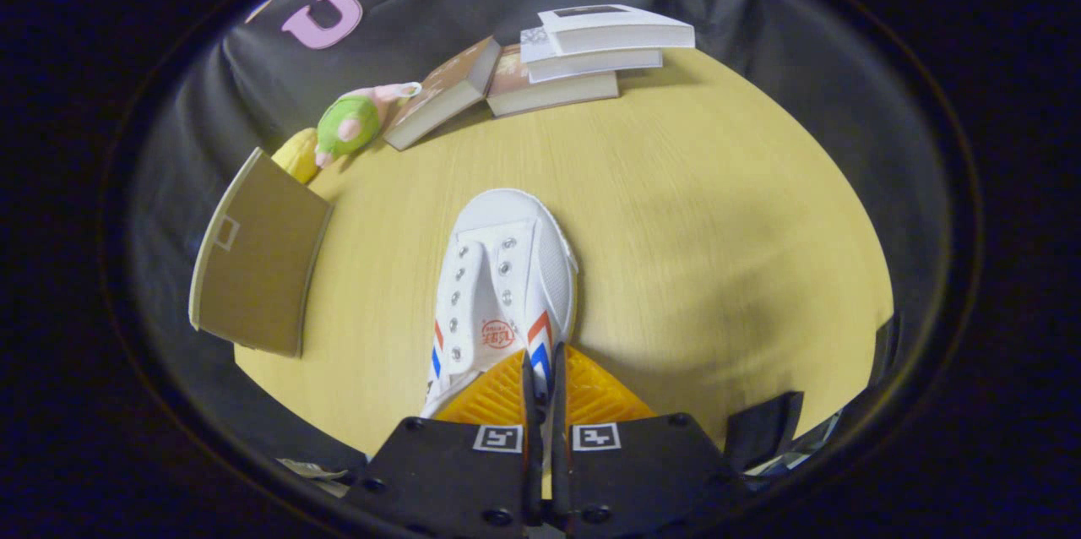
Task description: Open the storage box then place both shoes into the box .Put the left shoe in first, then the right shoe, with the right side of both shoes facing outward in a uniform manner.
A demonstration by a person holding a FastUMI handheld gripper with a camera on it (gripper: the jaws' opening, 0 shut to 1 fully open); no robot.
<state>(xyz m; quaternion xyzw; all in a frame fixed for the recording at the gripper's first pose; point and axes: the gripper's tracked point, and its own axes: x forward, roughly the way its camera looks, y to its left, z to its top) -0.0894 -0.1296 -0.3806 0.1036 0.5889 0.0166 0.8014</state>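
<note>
Clamped on the right side wall of the white canvas shoe [505, 285], the gripper [543, 378] has its fingers nearly together. Carrying it toe-forward toward the open storage box [258, 256] likely needs a firm, level hold so the thin canvas does not slip.

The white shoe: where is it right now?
In the gripper view the white shoe is held by its right collar between the closed jaws, toe pointing toward the books, the brown box to its left.

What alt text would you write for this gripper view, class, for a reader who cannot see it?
The tongs are shut on a white shoe, gripping its side wall, toe pointing away over a wooden table. Beyond lie stacked books, a plush toy and a cardboard flap.
</note>
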